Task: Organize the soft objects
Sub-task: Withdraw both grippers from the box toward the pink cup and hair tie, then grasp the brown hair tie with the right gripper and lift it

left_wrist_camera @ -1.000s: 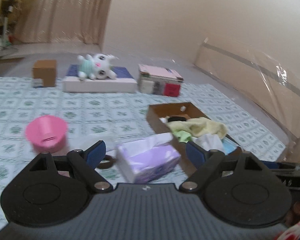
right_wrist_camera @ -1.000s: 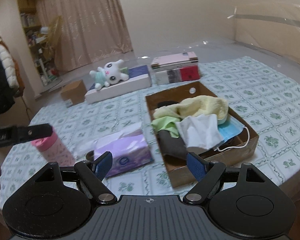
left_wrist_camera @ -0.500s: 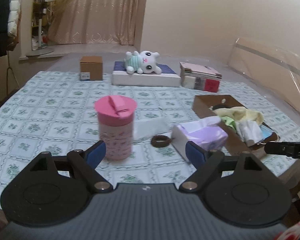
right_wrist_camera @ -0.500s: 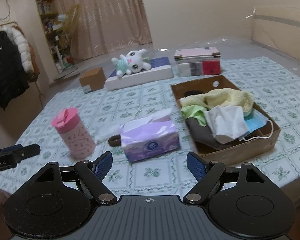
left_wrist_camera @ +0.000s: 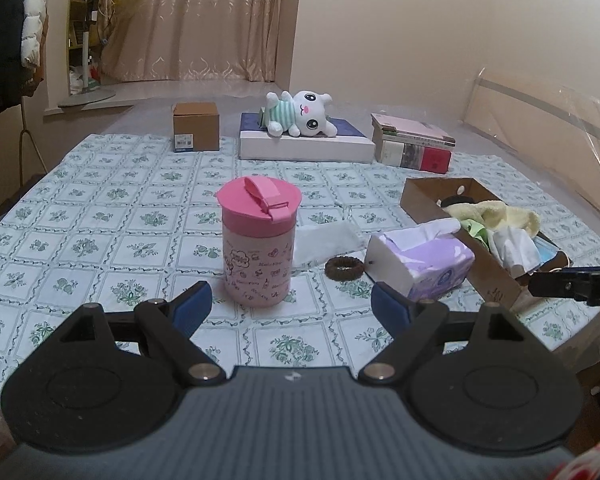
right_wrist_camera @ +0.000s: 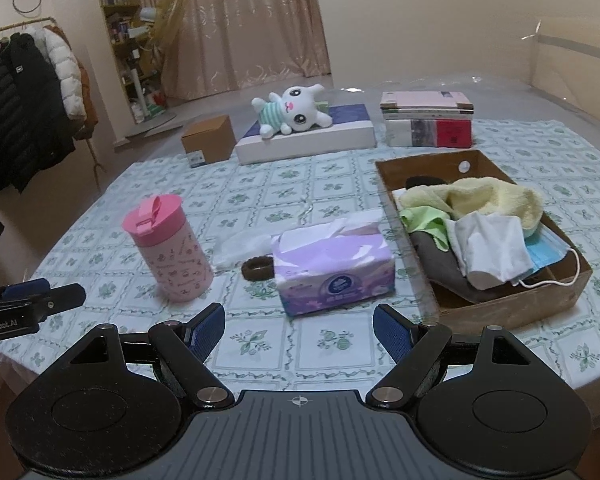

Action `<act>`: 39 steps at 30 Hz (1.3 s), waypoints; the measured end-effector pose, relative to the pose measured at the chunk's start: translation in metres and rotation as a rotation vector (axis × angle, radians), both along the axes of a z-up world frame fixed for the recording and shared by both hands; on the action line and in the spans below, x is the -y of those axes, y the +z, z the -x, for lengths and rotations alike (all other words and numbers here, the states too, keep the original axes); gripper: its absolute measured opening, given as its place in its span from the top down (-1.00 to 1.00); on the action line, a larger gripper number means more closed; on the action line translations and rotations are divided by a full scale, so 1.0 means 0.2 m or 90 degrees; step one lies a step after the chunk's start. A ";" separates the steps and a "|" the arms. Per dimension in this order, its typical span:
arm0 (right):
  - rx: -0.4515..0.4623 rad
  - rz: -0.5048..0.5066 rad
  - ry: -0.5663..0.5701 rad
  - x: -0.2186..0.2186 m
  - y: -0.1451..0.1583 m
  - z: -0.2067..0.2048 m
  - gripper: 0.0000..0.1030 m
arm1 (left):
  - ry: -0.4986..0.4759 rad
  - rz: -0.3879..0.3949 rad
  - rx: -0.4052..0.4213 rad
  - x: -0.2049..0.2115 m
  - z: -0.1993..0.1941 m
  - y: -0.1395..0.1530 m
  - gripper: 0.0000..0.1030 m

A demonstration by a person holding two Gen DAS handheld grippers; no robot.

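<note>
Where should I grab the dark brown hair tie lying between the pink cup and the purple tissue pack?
Take the dark brown hair tie across its near rim, coming from above, one finger inside the loop. It lies flat on the tablecloth, close beside the purple tissue pack, so a side approach would likely bump the pack. The open right tool looks nearest.

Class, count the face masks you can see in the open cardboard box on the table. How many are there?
2: a white mask lying on top of the pile and a blue mask beside it, partly underneath. More could be hidden beneath the cloths.
</note>
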State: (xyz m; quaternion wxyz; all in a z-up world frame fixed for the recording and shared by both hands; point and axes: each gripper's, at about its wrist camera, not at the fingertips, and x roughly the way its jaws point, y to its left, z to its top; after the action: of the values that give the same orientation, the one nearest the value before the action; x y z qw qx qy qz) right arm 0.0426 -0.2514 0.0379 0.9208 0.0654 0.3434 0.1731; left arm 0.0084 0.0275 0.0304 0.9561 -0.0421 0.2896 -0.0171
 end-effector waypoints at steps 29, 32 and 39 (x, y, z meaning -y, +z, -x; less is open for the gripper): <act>0.049 0.196 0.306 -0.41 -0.11 -0.56 -0.57 | -0.114 -0.075 0.002 -0.39 -0.38 0.04 -0.70; 0.032 0.228 0.368 -0.51 -0.19 -0.69 -0.57 | -0.121 -0.081 -0.011 -0.44 -0.47 0.00 -0.70; -0.055 0.305 0.463 -0.72 -0.37 -1.01 -0.56 | -0.128 -0.077 -0.049 -0.57 -0.64 -0.10 -0.70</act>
State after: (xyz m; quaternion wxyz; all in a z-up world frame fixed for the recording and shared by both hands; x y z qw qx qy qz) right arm 0.2438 -0.1065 -0.0371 0.7739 -0.2679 0.4126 0.3989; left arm 0.1357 0.1412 0.0098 0.9384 0.0446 0.3294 -0.0939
